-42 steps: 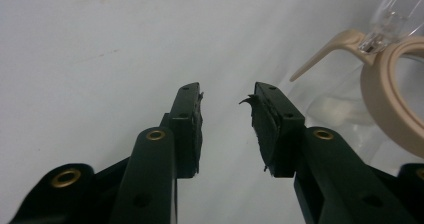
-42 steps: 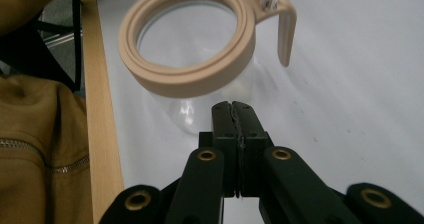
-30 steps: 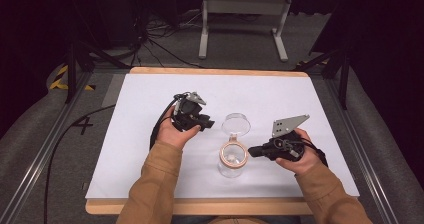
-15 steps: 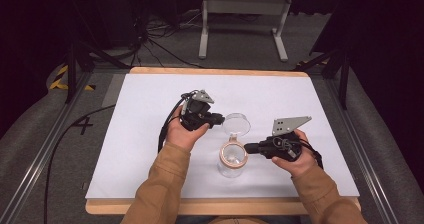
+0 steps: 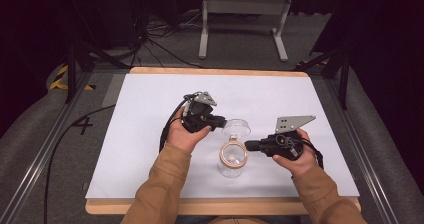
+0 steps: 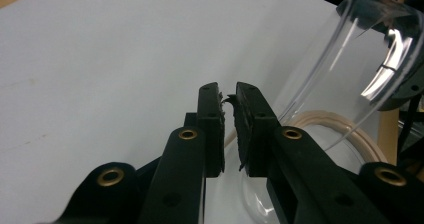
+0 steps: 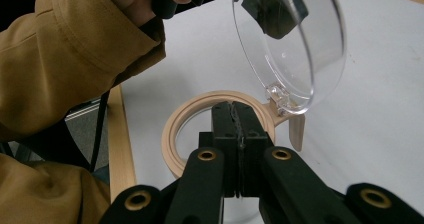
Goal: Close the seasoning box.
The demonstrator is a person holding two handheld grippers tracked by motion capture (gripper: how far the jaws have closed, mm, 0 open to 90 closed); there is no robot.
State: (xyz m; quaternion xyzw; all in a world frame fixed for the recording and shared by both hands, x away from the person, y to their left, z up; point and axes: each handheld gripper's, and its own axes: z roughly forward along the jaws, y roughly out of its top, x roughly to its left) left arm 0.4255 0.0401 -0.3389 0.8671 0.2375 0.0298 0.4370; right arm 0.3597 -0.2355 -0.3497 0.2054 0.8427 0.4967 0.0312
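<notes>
Up close, my right gripper [image 7: 235, 109] was clamped on the tan rim [image 7: 200, 109] of the jar [image 5: 232, 160], its jaws pressed together over the ring's near edge. The jar stood near the front middle of the white mat [image 5: 140, 134], between my two hands. Its clear lid [image 7: 290, 44] stood swung up on a hinge at the rim's far side, and a tan tab [image 7: 297, 130] hung below that hinge. My left gripper [image 6: 227, 96] had its jaws a narrow slit apart, right beside the lid's curved wall [image 6: 345, 69]; whether they touched it I could not tell. Left of that gripper the mat lay bare all the way to its edge, and behind the jar it ran open to the table's far wooden lip [image 5: 220, 72]. Near the front lip [image 5: 200, 206], my sleeves [image 5: 160, 189] crossed the mat's edge.
</notes>
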